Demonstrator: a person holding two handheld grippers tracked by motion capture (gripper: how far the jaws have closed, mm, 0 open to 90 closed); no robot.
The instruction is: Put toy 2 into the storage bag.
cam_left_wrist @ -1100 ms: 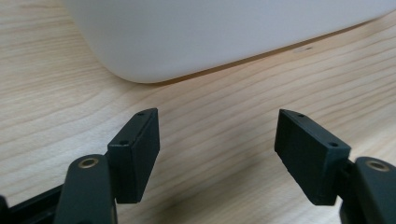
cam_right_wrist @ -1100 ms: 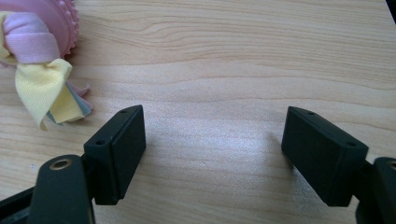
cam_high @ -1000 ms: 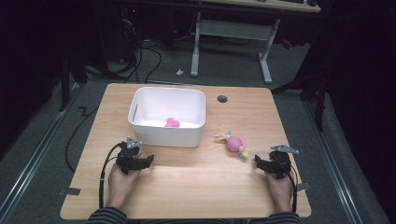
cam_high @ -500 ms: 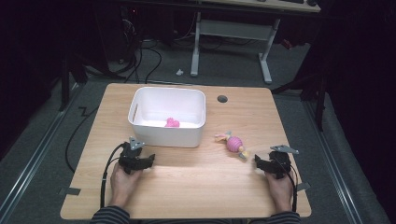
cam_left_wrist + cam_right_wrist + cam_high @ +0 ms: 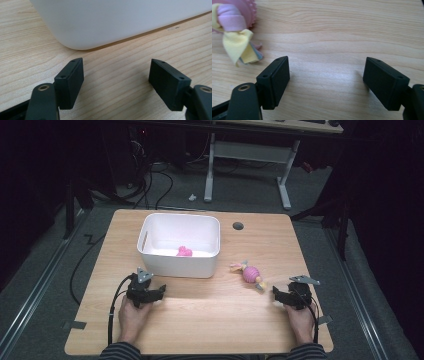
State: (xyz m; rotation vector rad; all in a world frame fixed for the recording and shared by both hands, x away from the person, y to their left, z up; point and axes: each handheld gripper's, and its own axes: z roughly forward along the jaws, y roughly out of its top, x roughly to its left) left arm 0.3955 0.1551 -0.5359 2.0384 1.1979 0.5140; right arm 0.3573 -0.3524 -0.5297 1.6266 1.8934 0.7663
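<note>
The left gripper (image 5: 159,291) rests low on the wooden table (image 5: 210,320), its jaws spread with bare wood between them; they have just been opening. Just beyond them rises the rounded corner of the white plastic bin (image 5: 120,22), its top cut off in the left gripper view. The right gripper (image 5: 276,293) also sits spread and empty, its jaws having just narrowed slightly. Near its left jaw lies the pink knobbly ball toy (image 5: 235,15) with yellow fabric tails, partly cropped at the frame edge. Inside the bin a small pink object (image 5: 184,251) is too small to identify. Both hands (image 5: 134,312) lie flat, striped sleeves at the table's near edge.
</note>
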